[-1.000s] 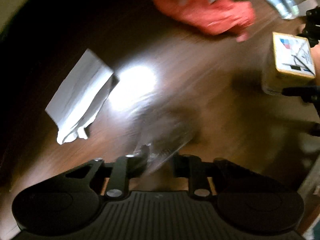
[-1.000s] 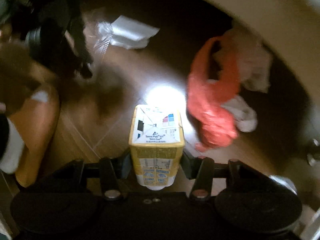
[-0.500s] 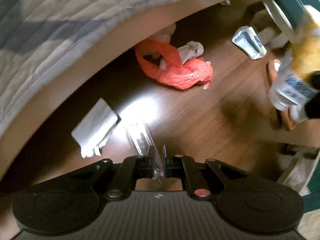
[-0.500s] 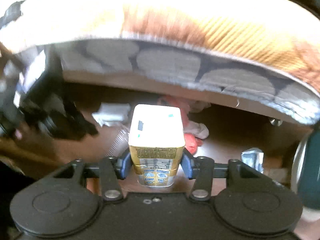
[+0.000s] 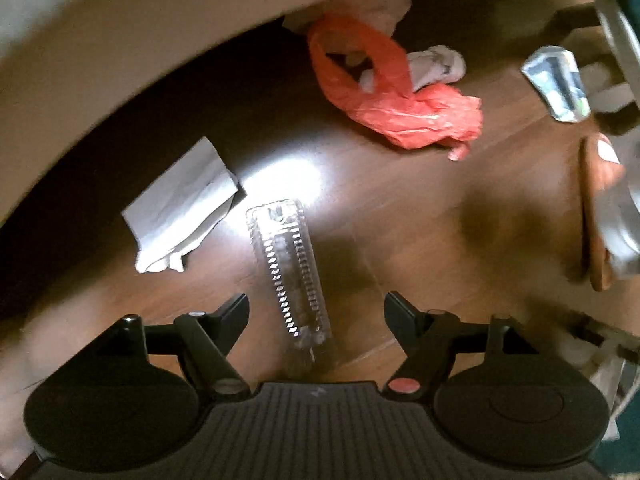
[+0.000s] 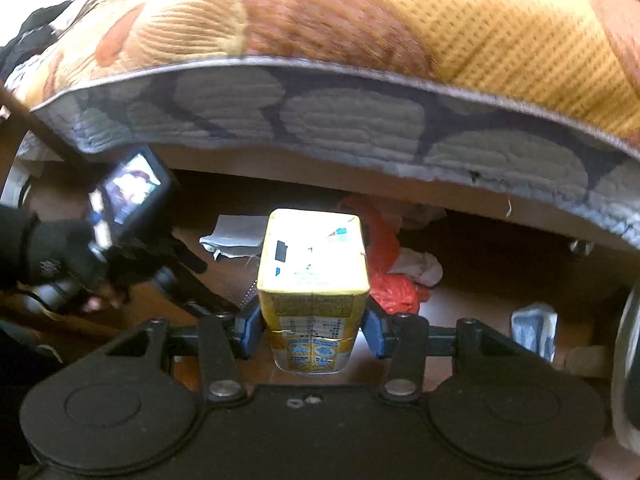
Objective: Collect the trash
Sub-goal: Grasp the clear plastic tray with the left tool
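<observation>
A dark wooden floor (image 5: 400, 216) runs under the edge of a bed (image 6: 320, 112) with a quilted cover, and trash lies scattered along that edge.

Nearest in the left wrist view, the left gripper (image 5: 316, 312) points down at the floor; its fingers have just been opening and now stand spread, pressing on nothing. Between them lies a clear plastic wrapper (image 5: 290, 268), released on the floor, its long axis running away from the gripper and tilted slightly left, so the fingers straddle its near end. Just left of its far end is a crumpled white paper (image 5: 184, 204). Farther off, near the bed, lies a red plastic bag (image 5: 400, 96) with a white rag (image 5: 436, 64) touching it, and to the right, well apart, a silver foil pouch (image 5: 556, 80).

The right gripper (image 6: 312, 324) is clenched on a yellow drink carton (image 6: 312, 276), its blue pads pressing both sides of the upright box, lifted clear of the floor.

The left gripper is the nearer one to the wrapper, so a fresh grasp would likely mean closing across the wrapper's narrow width.
</observation>
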Motion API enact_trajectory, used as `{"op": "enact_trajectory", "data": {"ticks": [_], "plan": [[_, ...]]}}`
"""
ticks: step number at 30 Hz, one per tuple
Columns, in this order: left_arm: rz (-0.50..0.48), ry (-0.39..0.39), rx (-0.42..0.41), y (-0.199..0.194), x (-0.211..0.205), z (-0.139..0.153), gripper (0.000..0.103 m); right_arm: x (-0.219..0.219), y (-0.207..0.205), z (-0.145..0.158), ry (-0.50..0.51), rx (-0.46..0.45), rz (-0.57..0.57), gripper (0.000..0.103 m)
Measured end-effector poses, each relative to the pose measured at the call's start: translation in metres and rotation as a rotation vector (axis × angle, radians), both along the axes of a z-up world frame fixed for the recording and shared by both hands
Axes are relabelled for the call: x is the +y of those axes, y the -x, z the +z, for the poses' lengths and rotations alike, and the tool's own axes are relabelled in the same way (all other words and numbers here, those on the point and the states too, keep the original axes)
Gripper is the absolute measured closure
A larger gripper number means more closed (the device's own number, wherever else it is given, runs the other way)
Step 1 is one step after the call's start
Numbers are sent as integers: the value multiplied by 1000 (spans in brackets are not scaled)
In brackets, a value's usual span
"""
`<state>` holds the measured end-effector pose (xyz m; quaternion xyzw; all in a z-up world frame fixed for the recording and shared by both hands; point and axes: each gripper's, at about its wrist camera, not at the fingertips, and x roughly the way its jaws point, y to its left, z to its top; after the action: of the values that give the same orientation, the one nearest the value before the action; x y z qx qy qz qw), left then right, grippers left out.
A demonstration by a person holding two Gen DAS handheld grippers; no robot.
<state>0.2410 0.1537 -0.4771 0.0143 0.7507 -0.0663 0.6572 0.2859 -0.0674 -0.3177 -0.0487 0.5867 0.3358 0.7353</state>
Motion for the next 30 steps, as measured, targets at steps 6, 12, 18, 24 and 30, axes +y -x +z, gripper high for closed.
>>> {"op": "enact_trajectory", "data": {"ticks": [6, 12, 18, 24, 30], "plan": [[67, -91, 45, -16, 9, -66, 29, 4, -7, -16, 20, 64, -25, 53], [143, -109, 68, -16, 19, -99, 29, 10, 0, -26, 21, 108, -13, 53], [165, -113, 75, -13, 16, -115, 30, 10, 4, -25, 31, 118, -13, 53], [163, -102, 90, -8, 14, -118, 61, 13, 5, -25, 27, 114, -16, 53], [139, -101, 87, -9, 10, -106, 63, 16, 9, -24, 13, 117, -23, 53]]}}
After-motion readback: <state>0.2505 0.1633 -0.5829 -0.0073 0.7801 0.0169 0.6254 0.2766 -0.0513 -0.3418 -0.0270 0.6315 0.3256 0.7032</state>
